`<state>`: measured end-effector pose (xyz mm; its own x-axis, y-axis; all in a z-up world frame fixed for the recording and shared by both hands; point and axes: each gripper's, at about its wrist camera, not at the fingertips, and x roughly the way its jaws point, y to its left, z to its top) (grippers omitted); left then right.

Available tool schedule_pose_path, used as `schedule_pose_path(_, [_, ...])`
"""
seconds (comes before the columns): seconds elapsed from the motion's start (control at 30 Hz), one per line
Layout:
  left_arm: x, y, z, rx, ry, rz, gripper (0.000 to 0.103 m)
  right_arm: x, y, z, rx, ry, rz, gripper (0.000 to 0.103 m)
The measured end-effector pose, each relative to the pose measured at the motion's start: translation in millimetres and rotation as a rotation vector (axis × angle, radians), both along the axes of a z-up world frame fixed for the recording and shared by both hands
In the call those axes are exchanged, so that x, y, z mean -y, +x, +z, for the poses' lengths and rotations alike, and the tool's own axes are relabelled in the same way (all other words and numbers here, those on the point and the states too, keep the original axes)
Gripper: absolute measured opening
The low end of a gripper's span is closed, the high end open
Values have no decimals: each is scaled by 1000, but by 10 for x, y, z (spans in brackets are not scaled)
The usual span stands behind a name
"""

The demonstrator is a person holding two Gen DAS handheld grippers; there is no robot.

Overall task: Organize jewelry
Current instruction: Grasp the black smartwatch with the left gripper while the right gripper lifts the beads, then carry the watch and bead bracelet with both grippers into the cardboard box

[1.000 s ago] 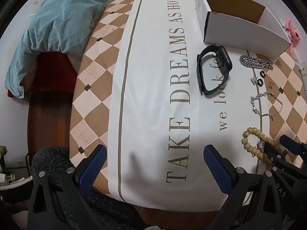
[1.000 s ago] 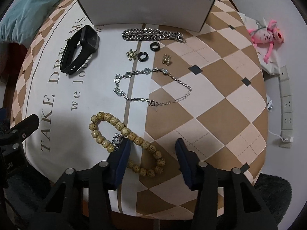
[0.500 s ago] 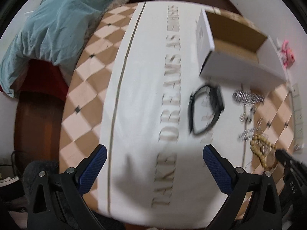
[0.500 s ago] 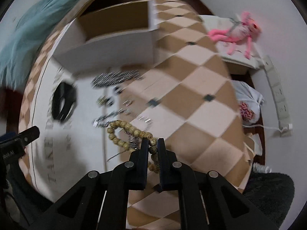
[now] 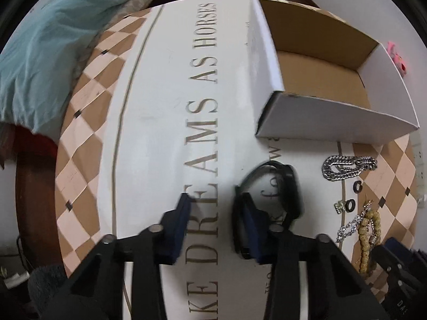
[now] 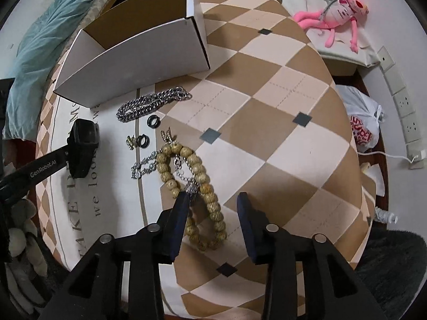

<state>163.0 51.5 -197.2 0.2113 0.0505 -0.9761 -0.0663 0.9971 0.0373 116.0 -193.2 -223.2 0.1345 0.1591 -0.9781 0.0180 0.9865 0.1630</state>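
A black smartwatch [image 5: 292,186] lies on the white cloth. My left gripper [image 5: 212,197] points down beside it, jaws closing; the strap rests against the right finger's inner face and the left pad is clear of it. From the right wrist view the left gripper's finger [image 6: 40,170] reaches the smartwatch [image 6: 82,146]. A tan bead bracelet [image 6: 202,178] lies between the opening jaws of my right gripper [image 6: 213,197], its clasp at the left pad. The bracelet lies over a thin silver chain [image 6: 142,166]. Beyond are a heavy silver chain [image 6: 152,104], black rings [image 6: 154,120] and the open white box [image 6: 138,61].
The white box [image 5: 333,122] stands just beyond the watch, its brown inside bare. A teal blanket [image 5: 40,53] hangs off the table's far left. A pink plush toy [image 6: 336,13] and a plastic bag [image 6: 363,122] sit off the table's right edge. Dark rug [image 6: 387,266] lies below.
My left gripper moved up to the watch and its wide jaws narrowed. My right gripper shut on the bead bracelet, rolled, then opened; the bracelet now lies stretched over the thin chain.
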Motion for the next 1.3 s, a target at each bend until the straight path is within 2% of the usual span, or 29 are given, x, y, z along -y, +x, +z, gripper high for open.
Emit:
schedule_pose_path(0.03, [7, 7, 0, 5, -6, -12, 18, -20, 16, -2, 1, -1, 7, 40])
schedule_pose_path(0.17, [58, -31, 1, 21, -9, -51, 6, -136, 129, -19, 22, -26, 52, 40])
schedule_pose_path(0.3, [14, -129, 4, 24, -30, -46, 5, -238, 129, -21, 36, -72, 93, 36])
schedule_pose_path(0.37, [18, -151, 16, 24, -42, -41, 5, -256, 130, -12, 37, -45, 106, 12])
schedule_pose_path(0.5, [24, -262, 84, 31, -70, -27, 4, -270, 119, -7, 35, -30, 99, 12])
schedule_pose_path(0.67, [4, -389, 253, 54, -89, -19, 4, -207, 33, 56, 39, 46, 52, 12])
schedule_pose_path(1.0, [96, -527, 725, 121, -146, -36, 4, -117, -27, 634, 126, 167, 36, 12])
schedule_pose_path(1.3, [161, -123, 1177, 196, -214, -41, 4, -110, 365, 1354, 277, 235, 12, 12])
